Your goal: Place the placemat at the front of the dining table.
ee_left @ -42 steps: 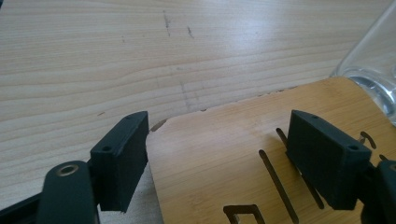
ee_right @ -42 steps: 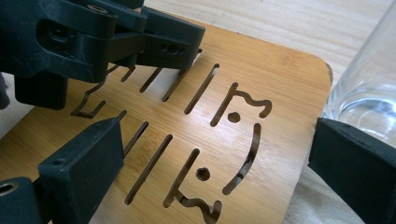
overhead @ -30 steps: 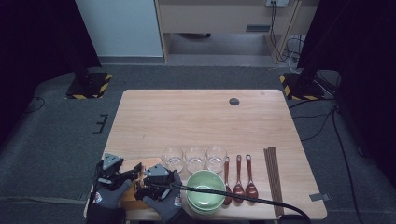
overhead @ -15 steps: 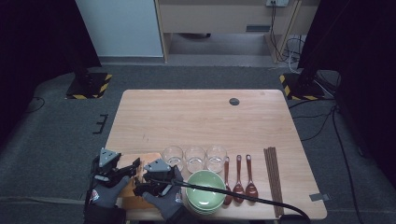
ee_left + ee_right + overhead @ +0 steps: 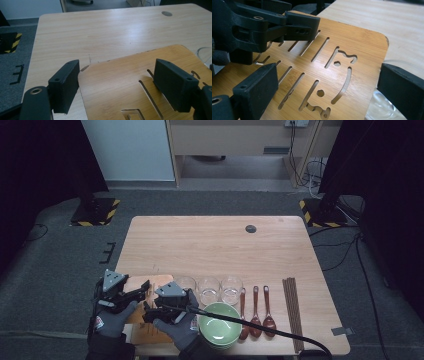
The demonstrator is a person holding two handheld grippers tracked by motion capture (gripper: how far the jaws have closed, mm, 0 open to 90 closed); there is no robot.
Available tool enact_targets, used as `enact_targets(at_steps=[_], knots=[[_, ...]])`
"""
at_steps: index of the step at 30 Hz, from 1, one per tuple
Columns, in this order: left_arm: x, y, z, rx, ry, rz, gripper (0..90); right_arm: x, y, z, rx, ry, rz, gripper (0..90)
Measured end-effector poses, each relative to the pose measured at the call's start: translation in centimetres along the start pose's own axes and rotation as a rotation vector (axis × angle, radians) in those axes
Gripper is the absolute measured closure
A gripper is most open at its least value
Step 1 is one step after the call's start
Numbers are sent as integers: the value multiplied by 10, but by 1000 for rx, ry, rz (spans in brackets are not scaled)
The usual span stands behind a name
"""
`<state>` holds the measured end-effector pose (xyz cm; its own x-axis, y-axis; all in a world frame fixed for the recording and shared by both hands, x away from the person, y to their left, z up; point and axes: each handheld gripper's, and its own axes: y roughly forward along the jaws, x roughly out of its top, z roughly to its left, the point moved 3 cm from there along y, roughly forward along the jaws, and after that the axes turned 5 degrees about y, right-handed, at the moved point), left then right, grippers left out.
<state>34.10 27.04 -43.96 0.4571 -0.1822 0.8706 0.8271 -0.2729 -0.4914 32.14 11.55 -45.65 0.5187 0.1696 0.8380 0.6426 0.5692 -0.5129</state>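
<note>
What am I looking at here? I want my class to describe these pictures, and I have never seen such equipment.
There is no robot. A person in gloves holds a hand-held gripper in each hand, each with two black fingers and its own camera.

The high view looks down on the table from above. The other two pictures look along the fingers of the left gripper and the right gripper.

On the table lie a slotted wooden board, three glasses, stacked green bowls, three spoons and dark chopsticks.

Both grippers are open over the board; neither seems to pinch it.
</note>
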Motion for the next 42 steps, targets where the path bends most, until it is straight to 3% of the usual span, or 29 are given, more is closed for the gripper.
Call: enact_targets(at_steps=[15,31,42], knots=[[40,-14,-6,9,23,-58,215,37,-23,-2,-1,-31,-52,37],[86,-18,-29,-11,66,-107,215,67,-55,-20,-38,-35,-112,37],[115,-8,-54,-36,86,-138,215,83,-77,-44,-69,-36,-140,37]])
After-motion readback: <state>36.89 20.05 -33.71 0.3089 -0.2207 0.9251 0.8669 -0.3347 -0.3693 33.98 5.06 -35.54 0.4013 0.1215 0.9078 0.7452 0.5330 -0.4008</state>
